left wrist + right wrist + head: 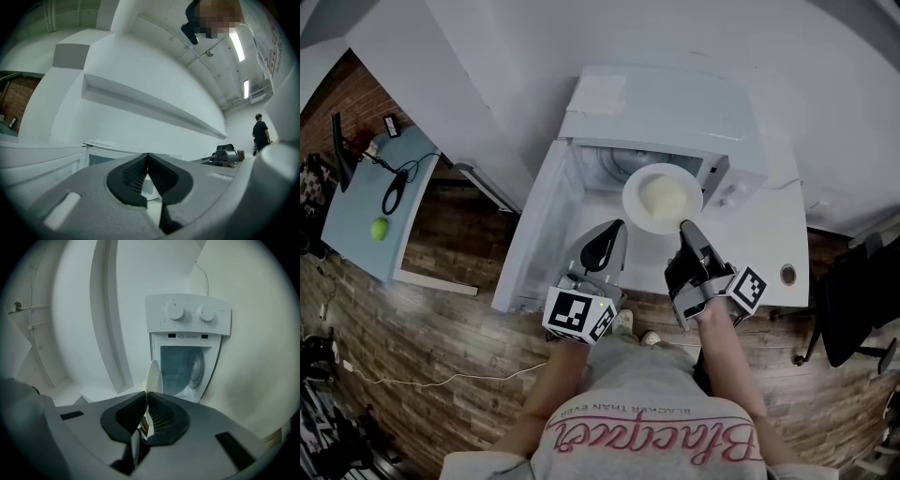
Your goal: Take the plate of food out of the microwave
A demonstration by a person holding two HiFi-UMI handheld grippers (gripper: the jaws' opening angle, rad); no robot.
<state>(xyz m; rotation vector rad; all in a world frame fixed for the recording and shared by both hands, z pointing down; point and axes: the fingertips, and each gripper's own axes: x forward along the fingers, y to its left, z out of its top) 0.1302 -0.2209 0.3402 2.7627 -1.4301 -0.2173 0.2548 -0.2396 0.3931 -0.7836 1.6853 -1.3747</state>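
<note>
A white plate (662, 197) with a pale mound of food sits just in front of the open white microwave (675, 112), above the counter. My right gripper (684, 226) is shut on the plate's near rim. In the right gripper view the plate (153, 375) stands edge-on between the pads of the right gripper (146, 395), with the microwave (187, 319) and its two knobs behind. My left gripper (619, 226) hovers by the plate's left edge. In the left gripper view the left gripper (148, 156) has its tips together and nothing between them.
The microwave door (539, 225) swings open to the left. A white counter (769, 244) carries the microwave. A blue table (356, 211) holds a green ball (380, 228) and black cables. A black chair (853, 309) stands at right. A person (259, 133) stands far off.
</note>
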